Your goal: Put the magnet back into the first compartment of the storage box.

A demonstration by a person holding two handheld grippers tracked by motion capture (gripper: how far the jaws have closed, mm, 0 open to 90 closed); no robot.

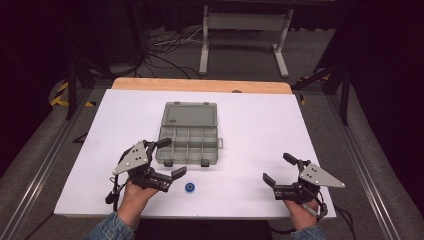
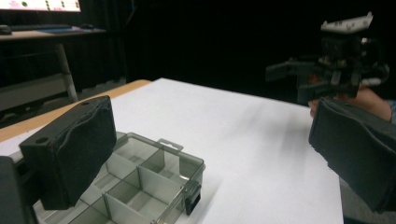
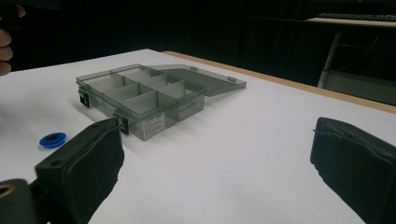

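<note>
A white-topped rectangular table [image 1: 260,135] with a bare wooden strip along its far edge carries a grey translucent plastic compartment box [image 1: 189,139], lid open flat behind it, and a small blue ring-shaped roll [image 1: 190,187] near the box's front.

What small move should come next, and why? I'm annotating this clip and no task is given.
Probably the left gripper should ease toward the blue ring and straddle it. Its jaws stand open right beside the ring, the organizer box lies open with empty compartments, and the right gripper sits farther off.
</note>
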